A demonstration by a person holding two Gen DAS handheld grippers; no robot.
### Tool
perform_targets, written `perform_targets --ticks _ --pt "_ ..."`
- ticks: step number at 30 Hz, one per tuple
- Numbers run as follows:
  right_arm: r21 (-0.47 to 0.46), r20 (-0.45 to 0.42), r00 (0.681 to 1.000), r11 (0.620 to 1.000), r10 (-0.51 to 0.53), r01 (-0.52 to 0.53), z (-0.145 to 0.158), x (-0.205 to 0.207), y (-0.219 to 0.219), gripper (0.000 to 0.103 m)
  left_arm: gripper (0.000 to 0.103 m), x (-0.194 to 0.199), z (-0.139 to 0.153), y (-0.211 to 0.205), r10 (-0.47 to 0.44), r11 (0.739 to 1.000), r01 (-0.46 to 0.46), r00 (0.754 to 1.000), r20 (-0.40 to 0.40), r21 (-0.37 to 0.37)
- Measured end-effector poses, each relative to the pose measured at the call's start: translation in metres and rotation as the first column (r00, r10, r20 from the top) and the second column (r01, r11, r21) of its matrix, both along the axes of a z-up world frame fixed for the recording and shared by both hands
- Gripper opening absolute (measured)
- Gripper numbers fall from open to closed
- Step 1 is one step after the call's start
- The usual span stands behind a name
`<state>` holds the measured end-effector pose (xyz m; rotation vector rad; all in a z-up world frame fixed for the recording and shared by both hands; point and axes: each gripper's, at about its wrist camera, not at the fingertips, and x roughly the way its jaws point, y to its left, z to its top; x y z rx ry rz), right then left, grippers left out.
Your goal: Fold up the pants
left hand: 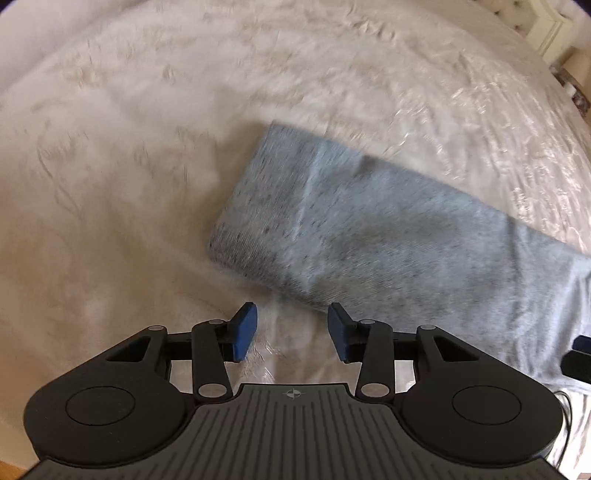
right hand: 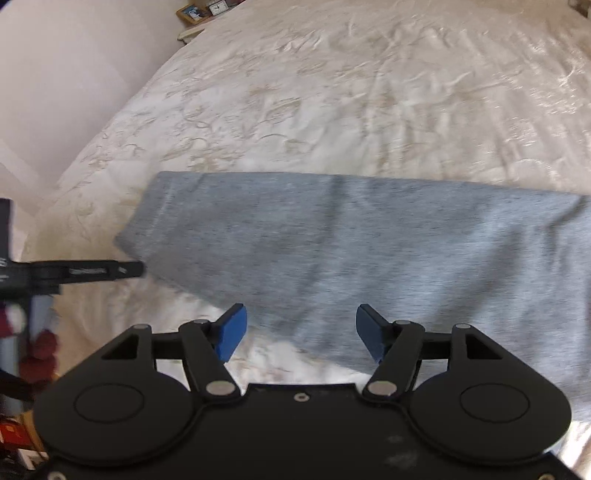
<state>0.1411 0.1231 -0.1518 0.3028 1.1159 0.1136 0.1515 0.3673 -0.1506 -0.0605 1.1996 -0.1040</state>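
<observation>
Grey knit pants point(left hand: 369, 229) lie flat on a cream bedspread point(left hand: 129, 166), folded into a long band that runs toward the right. In the left wrist view my left gripper point(left hand: 291, 328) hangs open just off the near left corner of the pants, with only bedspread between its blue pads. The right wrist view shows the same pants point(right hand: 351, 243) as a wide grey band. My right gripper point(right hand: 301, 332) is open over their near edge, with cloth below the gap and neither pad touching it. The left gripper point(right hand: 136, 268) reaches in from the left beside the pants' end.
The embroidered bedspread point(right hand: 332, 92) stretches far beyond the pants. A pale wall point(right hand: 74, 74) borders the bed on the left. Framed pictures and a small clock point(right hand: 207, 9) stand at the bed's far corner. A cream headboard point(left hand: 546, 33) shows at top right.
</observation>
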Motion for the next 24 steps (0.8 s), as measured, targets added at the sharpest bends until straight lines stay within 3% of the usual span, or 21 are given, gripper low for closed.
perform_targets --ticks 2,10,15,19,24 --pt "-0.003 -0.010 1.000 1.000 -0.004 0.004 0.000 -0.001 0.006 0.069 0.042 0.006 -0.011 0.001 -0.012 1.000 0.012 1.000 -0.015 -0.011" --pt "-0.031 -0.051 0.999 0.999 -0.019 0.018 -0.006 0.010 0.018 0.069 0.068 0.027 -0.027 0.003 -0.024 0.996 0.025 1.000 0.013 -0.088" --pt "-0.038 -0.065 0.998 0.999 -0.015 0.013 -0.008 0.020 0.021 0.069 0.068 0.013 -0.016 0.013 0.032 0.986 -0.027 0.999 0.024 -0.165" --pt "-0.039 -0.072 0.997 0.999 -0.015 0.012 -0.010 0.028 0.021 0.071 0.068 0.000 -0.010 0.012 -0.006 0.989 0.011 0.999 0.038 -0.144" --pt "-0.046 -0.090 0.996 0.999 0.001 -0.005 -0.019 0.037 0.024 0.071 0.068 0.018 -0.024 0.009 0.003 0.991 0.000 1.000 0.023 -0.136"
